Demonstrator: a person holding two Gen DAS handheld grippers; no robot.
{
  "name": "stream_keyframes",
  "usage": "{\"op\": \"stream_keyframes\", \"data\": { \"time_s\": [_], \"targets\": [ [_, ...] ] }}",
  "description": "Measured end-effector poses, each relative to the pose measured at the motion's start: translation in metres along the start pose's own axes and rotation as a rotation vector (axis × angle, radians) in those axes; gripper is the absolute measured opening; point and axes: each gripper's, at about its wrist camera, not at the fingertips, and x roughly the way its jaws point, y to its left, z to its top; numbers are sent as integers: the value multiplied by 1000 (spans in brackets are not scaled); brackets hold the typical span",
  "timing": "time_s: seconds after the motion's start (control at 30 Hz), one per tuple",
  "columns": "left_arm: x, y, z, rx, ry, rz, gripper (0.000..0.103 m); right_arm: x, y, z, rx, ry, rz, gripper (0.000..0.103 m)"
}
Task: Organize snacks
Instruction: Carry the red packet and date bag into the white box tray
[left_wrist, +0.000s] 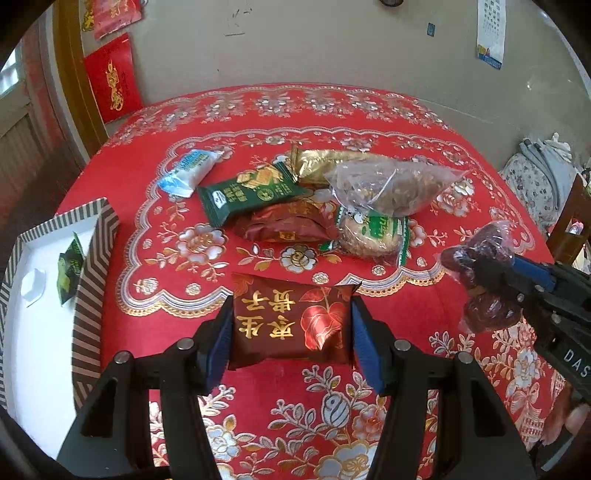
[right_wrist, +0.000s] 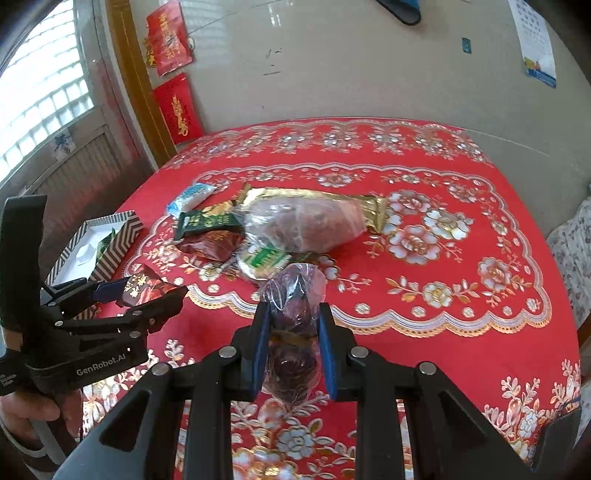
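The left gripper (left_wrist: 291, 325) has its jaws clamped on the two short sides of a dark red foil packet (left_wrist: 290, 321) printed with gold characters and a red leaf. The packet hangs clear of the red flowered tabletop (left_wrist: 461, 122), on the near side of the snack pile. The right gripper (right_wrist: 291, 328) has its jaws drawn close together on a clear-wrapped bundle of dark red dates (right_wrist: 293, 295), pinching it at the waist so that it bulges above and below the pads; it too is off the cloth.

Taking the snack pile (left_wrist: 314, 199) in the middle of the tabletop as landmark: it still holds a green packet (left_wrist: 251, 192), a second dark red packet (left_wrist: 288, 225), a gold foil wrapper (left_wrist: 325, 162), a clear bag of brownish pieces (left_wrist: 391, 184) and a green-and-white wrapped cake (left_wrist: 373, 236), with a blue-and-white sachet (left_wrist: 188, 171) just left of it. Well to the left of the pile, at the tabletop's edge, stands a striped box (left_wrist: 92, 258) with a white inside, holding a small green packet (left_wrist: 70, 266).

By my reading, this is the carry step: both hands have a snack and neither is yet placed. The striped box looks the likely destination. Next, the left packet should swing left over the box wall and be released inside, beside the small green packet. The dates would follow, and the two grippers must keep apart as they go over the same opening.
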Motion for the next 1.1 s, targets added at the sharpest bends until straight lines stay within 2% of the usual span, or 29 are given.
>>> {"op": "stream_keyframes", "data": {
  "time_s": [1.1],
  "targets": [
    [-35,73,2,-85,-51,74,60,27,92,31,-123,15,60,24]
  ]
}}
